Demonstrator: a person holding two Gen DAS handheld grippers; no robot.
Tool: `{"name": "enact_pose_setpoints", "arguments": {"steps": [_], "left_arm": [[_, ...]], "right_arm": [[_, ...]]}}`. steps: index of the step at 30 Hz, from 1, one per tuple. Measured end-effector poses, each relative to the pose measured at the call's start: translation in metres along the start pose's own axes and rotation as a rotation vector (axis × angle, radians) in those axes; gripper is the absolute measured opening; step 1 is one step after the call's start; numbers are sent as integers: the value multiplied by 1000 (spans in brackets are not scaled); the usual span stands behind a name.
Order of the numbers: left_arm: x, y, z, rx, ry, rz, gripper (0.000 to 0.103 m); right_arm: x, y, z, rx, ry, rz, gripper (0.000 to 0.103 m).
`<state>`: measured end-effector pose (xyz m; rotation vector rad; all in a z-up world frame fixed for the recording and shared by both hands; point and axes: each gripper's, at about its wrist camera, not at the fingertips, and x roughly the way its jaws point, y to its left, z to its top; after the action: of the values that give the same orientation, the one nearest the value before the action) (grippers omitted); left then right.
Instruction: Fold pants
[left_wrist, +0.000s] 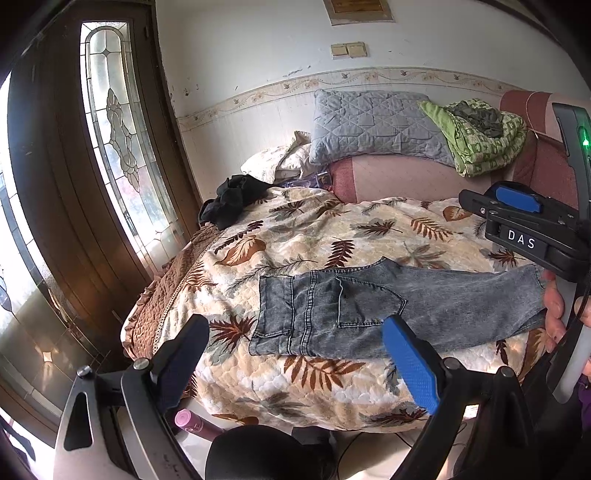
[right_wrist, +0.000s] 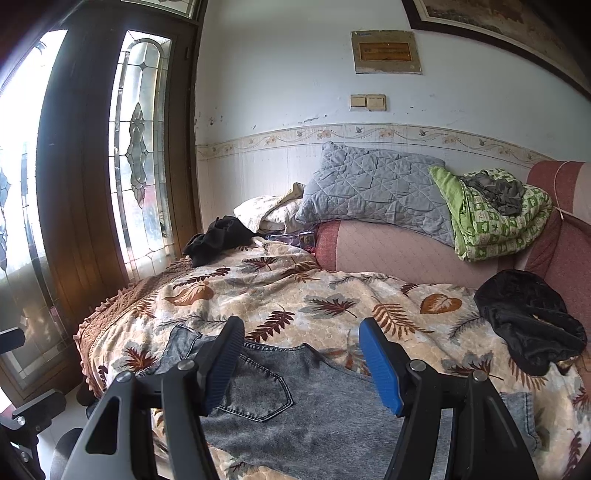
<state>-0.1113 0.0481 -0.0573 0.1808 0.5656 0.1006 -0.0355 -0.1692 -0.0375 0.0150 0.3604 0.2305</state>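
The jeans (left_wrist: 369, 314) lie flat on the bed (left_wrist: 295, 229), already halved lengthwise, one leg on the other, waistband to the left and hems to the right. The left gripper (left_wrist: 295, 354) hovers near the waist, fingers spread and empty. The right gripper (right_wrist: 303, 365) hangs over the seat and leg, fingers likewise parted with nothing between them. The lengthwise fold looks done; the crosswise fold is probably next. That calls for pinching hem or waistband and carrying it over to the other end.
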Motion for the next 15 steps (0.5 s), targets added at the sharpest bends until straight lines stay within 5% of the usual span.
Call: {"name": "enact_pose_setpoints", "arguments": {"steps": [15], "left_arm": [[7,-27,3,54,18,-47,95]], "right_arm": [[-11,-30,-10,26,-1,-57,68]]}}
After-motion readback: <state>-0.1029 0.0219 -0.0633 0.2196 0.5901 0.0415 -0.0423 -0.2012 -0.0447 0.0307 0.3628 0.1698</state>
